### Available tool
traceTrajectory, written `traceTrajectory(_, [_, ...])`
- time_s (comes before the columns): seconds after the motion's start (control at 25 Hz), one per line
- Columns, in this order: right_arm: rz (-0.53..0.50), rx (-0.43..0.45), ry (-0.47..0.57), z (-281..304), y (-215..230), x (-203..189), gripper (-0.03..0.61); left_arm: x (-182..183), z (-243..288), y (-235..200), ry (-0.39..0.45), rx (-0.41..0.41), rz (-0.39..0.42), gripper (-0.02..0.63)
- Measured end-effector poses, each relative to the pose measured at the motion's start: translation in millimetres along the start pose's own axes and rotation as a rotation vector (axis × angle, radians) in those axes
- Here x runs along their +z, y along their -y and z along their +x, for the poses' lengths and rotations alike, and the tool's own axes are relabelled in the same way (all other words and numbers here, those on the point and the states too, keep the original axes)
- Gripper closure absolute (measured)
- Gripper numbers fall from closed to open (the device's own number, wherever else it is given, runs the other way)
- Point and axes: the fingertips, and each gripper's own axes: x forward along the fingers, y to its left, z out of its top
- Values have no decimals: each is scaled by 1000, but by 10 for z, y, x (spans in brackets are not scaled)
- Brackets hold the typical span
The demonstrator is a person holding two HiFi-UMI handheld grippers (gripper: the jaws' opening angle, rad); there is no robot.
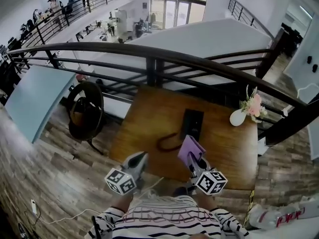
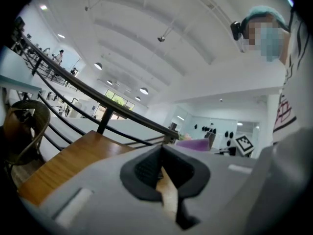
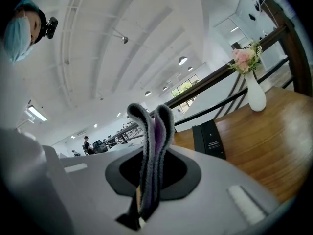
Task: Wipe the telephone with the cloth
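Observation:
A black telephone [image 1: 192, 123] lies flat in the middle of the wooden table [image 1: 149, 118], and its curled dark cord [image 1: 167, 143] trails toward the near edge. My right gripper [image 1: 193, 159] is shut on a folded purple cloth [image 1: 190, 148] just short of the telephone's near end. In the right gripper view the cloth [image 3: 154, 131] stands up between the jaws, with the telephone [image 3: 209, 138] beyond it. My left gripper [image 1: 143, 156] hovers over the table's near edge, left of the cord. It [image 2: 161, 165] is shut with nothing in it.
A white vase [image 1: 238, 117] with pink flowers [image 1: 252, 105] stands at the table's far right corner. A dark railing [image 1: 164, 59] runs behind the table. A round wicker chair [image 1: 85, 108] stands left of the table, and a light blue tabletop [image 1: 37, 98] lies farther left.

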Motion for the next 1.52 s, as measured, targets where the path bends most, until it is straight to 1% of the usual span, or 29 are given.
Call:
traceTrajectory(0.08, [-3,-16,4,125,16,20,540,26,60,-118,-7,-14,-7,614])
traceTrajectory(0.2, [-2,-30,7,220,150,111,540,16,220,-139,-16,-31,-14,614])
traceTrajectory(0.56, [-2,0,-47,686,682,468,540,90,798,-201,-2,19,-25,614])
traceTrajectory(0.8, [-9,17,-80,1077,999,639,540,65,1116,-210,-12,26,-26,614])
traceTrajectory(1.0, [-22,33,-112,1483,1100,673,540,87,1126,-310,-9,71,-38,614])
traceTrajectory(1.16, [-36,36,-152,1787,1235,621,540,78,1085,-381,5,117,-45,614])
traceTrajectory(1.4, [-49,14,-224,2199,1503,436,540,40,926,-474,19,197,-63,614])
traceTrajectory(1.52, [-49,-12,-247,2328,1684,386,540,10,898,-478,20,224,-66,614])
